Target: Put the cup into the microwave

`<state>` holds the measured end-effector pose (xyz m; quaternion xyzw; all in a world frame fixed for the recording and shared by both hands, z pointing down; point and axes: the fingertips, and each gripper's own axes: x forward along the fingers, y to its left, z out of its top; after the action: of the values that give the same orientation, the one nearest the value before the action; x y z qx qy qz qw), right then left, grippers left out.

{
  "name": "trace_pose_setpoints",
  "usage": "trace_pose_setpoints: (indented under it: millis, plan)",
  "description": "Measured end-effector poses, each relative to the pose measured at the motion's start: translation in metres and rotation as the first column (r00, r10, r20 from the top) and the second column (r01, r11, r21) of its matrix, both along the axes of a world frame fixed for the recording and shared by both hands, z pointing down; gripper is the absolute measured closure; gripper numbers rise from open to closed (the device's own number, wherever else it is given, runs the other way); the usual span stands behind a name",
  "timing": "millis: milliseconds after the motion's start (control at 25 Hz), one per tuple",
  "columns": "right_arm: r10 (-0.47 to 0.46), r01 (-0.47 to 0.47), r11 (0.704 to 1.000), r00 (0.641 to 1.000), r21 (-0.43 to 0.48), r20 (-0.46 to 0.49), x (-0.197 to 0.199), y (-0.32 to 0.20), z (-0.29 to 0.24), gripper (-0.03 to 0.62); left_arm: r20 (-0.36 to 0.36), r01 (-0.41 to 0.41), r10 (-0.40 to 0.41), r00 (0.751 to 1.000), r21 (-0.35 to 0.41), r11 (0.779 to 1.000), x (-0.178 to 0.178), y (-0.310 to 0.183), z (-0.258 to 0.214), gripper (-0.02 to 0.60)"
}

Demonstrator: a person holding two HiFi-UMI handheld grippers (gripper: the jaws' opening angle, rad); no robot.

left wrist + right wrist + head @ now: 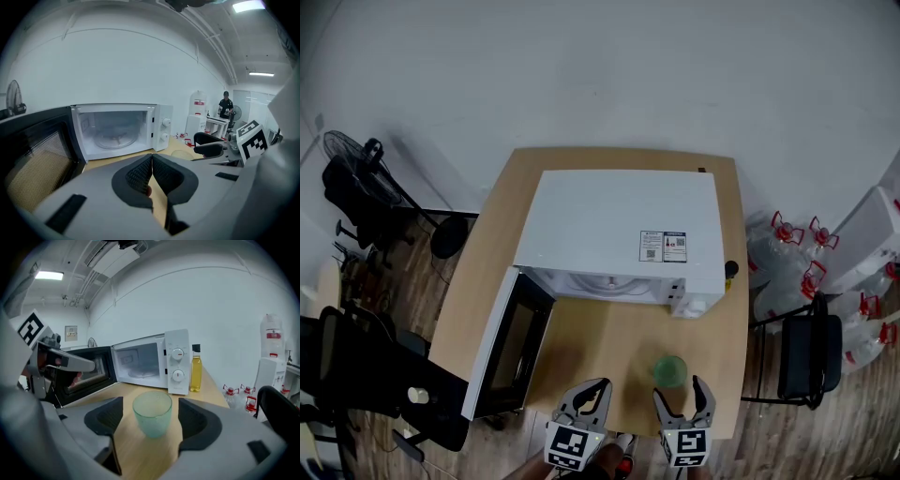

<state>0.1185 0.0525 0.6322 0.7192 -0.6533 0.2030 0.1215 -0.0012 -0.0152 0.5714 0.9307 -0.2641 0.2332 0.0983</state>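
A translucent green cup (669,368) stands upright on the wooden table (600,337), near its front edge and in front of the white microwave (619,225). The microwave's door (511,342) hangs wide open to the left, and its cavity with the glass turntable (115,138) holds nothing. My right gripper (682,394) is open just behind the cup. In the right gripper view the cup (152,416) sits between the jaws with a gap on each side. My left gripper (152,157) is shut with nothing held, left of the cup and facing the cavity.
A bottle of yellow oil (196,367) stands by the microwave's right side. Several water jugs (787,253) and a black chair (806,356) are to the table's right, more black chairs (356,366) to its left. A person (225,104) stands far off.
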Motion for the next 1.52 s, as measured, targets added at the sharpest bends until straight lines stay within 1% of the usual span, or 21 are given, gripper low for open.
trace_pose_setpoints:
  millis: [120, 320, 800, 960, 1200, 1360, 1520]
  plan:
    - [0.003, -0.003, 1.0, 1.0, -0.019, -0.007, 0.002, -0.008, 0.015, 0.232, 0.012, 0.006, -0.006, 1.0, -0.014, 1.0, -0.001, -0.006, 0.009, 0.558]
    - [-0.004, 0.003, 0.999, 1.0, -0.042, -0.013, 0.005, -0.023, 0.033, 0.232, 0.033, 0.012, -0.011, 0.999, -0.032, 0.999, -0.001, -0.017, 0.023, 0.558]
    - [-0.008, 0.008, 1.0, 1.0, -0.03, 0.001, 0.008, -0.036, 0.039, 0.235, 0.037, 0.026, -0.025, 0.999, -0.043, 0.999, 0.003, -0.035, 0.033, 0.558]
    - [-0.011, 0.011, 1.0, 1.0, -0.018, 0.005, 0.006, -0.039, 0.027, 0.235, 0.026, 0.036, -0.036, 0.999, -0.034, 0.999, 0.002, -0.042, 0.026, 0.558]
    - [-0.033, 0.033, 0.999, 0.999, 0.02, -0.008, -0.001, -0.046, -0.004, 0.235, -0.004, 0.055, -0.055, 0.998, -0.012, 0.998, -0.002, -0.051, 0.009, 0.558]
    - [-0.057, 0.058, 0.997, 0.998, 0.041, -0.014, -0.009, -0.054, -0.028, 0.235, -0.035, 0.072, -0.072, 0.997, 0.008, 0.997, -0.005, -0.059, -0.011, 0.558]
    - [-0.07, 0.073, 0.993, 0.997, 0.097, -0.027, -0.016, -0.066, -0.052, 0.236, -0.061, 0.098, -0.096, 0.993, 0.028, 0.995, -0.013, -0.067, -0.027, 0.557]
